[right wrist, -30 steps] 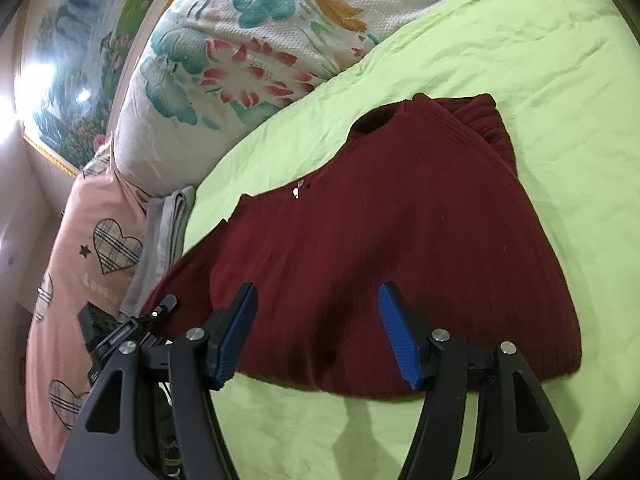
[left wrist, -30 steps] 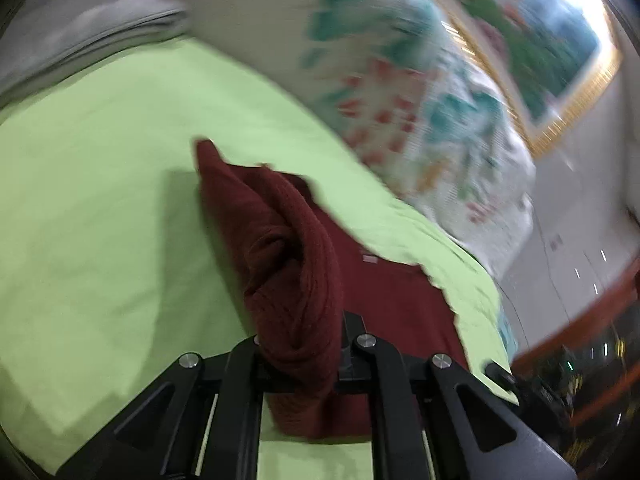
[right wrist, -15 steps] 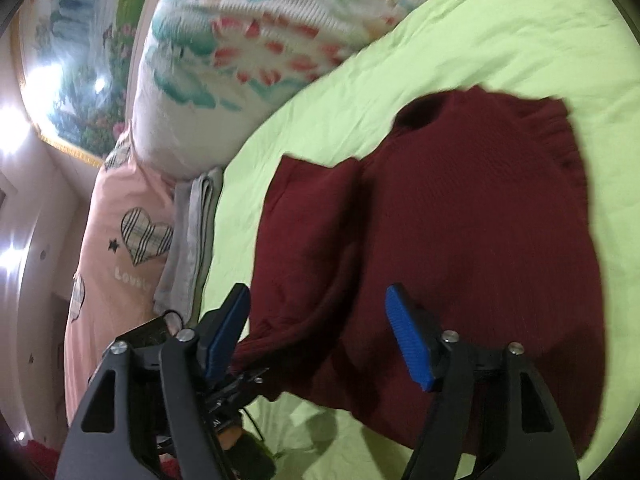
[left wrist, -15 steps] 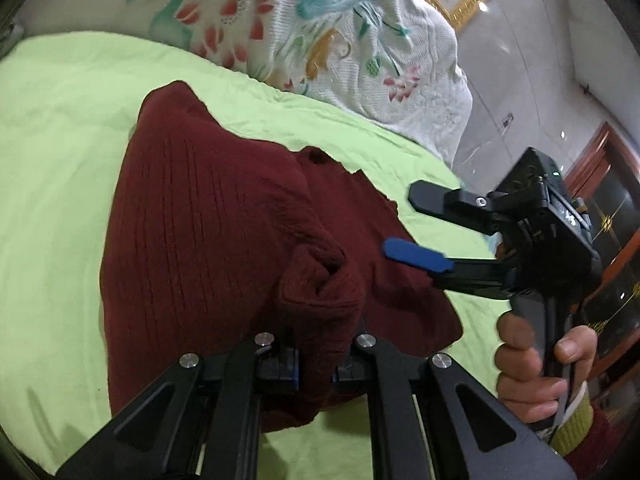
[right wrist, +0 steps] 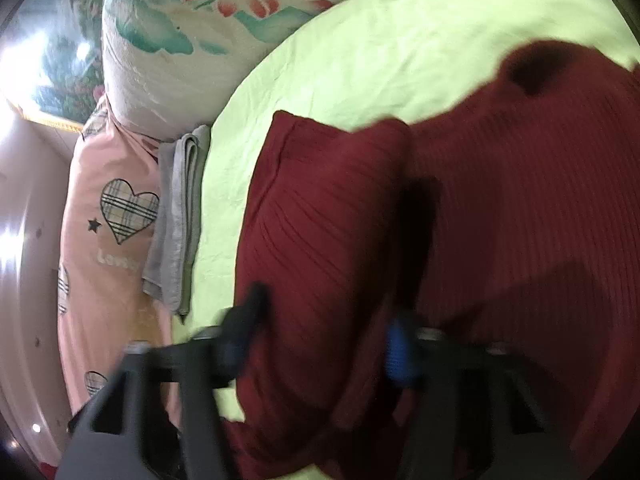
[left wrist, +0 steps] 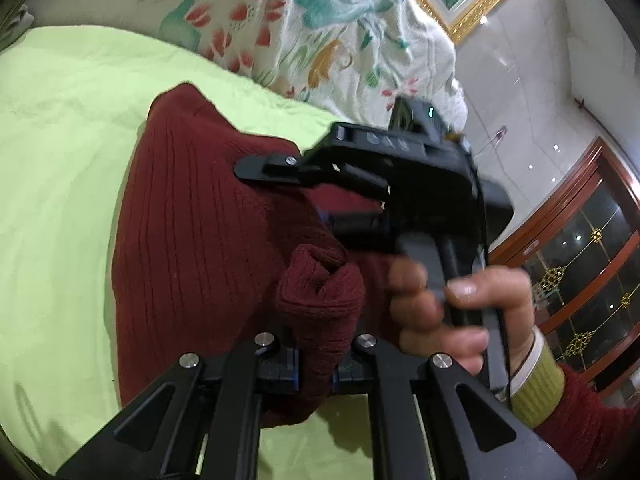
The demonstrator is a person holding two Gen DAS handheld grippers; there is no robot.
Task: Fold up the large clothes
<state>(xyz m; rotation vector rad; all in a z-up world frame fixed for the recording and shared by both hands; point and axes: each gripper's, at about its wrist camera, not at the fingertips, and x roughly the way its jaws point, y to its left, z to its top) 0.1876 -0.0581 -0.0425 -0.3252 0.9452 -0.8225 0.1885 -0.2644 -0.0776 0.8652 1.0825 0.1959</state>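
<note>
A dark red knitted sweater [left wrist: 192,248] lies on the lime green bed sheet [left wrist: 60,160]. My left gripper [left wrist: 316,372] is shut on a bunched sleeve cuff [left wrist: 320,296] of the sweater and holds it over the body. My right gripper [right wrist: 320,344] is open, its blue-padded fingers blurred, low over a folded-over panel of the sweater [right wrist: 320,220]. The right gripper also shows in the left wrist view [left wrist: 400,184], held by a hand just past the cuff.
A floral quilt [left wrist: 320,32] is piled at the far side of the bed. In the right wrist view a pink pillow with hearts [right wrist: 108,220] and a folded grey cloth [right wrist: 180,216] lie at the left. A wooden glass cabinet [left wrist: 580,260] stands at the right.
My left gripper has carried the sleeve across over the sweater's body. My right gripper has moved in close above the sweater, next to the left gripper.
</note>
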